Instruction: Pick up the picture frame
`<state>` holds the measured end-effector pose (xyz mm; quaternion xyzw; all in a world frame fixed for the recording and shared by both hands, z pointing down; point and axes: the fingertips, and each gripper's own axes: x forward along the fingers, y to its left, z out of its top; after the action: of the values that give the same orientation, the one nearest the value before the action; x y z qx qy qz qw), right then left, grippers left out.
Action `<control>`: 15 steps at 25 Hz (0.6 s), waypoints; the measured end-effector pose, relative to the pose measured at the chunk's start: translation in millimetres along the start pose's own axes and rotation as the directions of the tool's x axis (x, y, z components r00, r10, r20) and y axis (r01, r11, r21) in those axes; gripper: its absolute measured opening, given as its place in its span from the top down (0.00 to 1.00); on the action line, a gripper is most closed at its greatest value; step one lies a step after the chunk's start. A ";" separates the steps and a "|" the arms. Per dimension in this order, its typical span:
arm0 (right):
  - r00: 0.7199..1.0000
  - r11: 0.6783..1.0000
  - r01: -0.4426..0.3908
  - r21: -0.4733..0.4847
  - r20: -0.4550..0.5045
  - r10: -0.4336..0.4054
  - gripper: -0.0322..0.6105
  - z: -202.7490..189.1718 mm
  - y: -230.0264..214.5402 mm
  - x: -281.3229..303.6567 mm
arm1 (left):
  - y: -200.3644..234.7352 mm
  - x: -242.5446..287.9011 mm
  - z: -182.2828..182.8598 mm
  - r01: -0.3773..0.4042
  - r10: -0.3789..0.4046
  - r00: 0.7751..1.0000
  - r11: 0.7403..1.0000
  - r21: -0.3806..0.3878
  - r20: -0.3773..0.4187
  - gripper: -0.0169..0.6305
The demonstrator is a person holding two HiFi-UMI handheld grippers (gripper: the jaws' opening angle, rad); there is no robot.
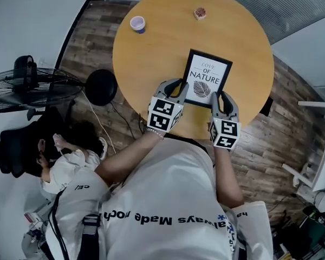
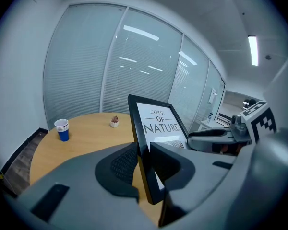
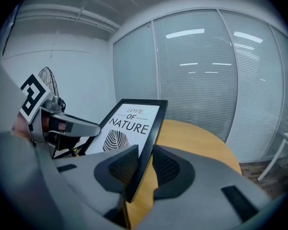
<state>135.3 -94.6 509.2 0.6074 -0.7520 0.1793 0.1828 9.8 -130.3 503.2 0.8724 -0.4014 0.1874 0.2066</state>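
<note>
While held: picture frame [image 1: 207,78], mid-picture, over bench [image 1: 162,47]
Left gripper [image 1: 177,91]: clamps left edge
Right gripper [image 1: 222,99]: clamps right edge

The picture frame [image 1: 207,78] has a black moulding, smooth with a dull sheen, around a white paper print. Pale glare across the print in the left gripper view may mean a glossy pane over it, though the warped view leaves that unsure. The round table [image 1: 151,53] is light wood, smooth and matt. The left gripper [image 2: 143,150] and right gripper [image 3: 145,152] are matt grey plastic, with black, finely ribbed pads [image 3: 123,166] inside the jaws. The floor [image 1: 92,37] at the left is dark, rough-grained planking. The cup [image 1: 137,24] at the far left is paper.
</note>
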 end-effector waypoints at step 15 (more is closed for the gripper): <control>0.991 0.999 0.034 -0.039 0.130 -0.029 0.79 54.7 13.4 -42.3 | -13.9 -46.9 51.5 -0.008 0.006 0.990 1.000 0.015 0.142 0.83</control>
<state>127.3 -83.0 440.2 0.6256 -0.7562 0.1210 0.1491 0.4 -119.1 433.7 0.8836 -0.4169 0.1288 0.1701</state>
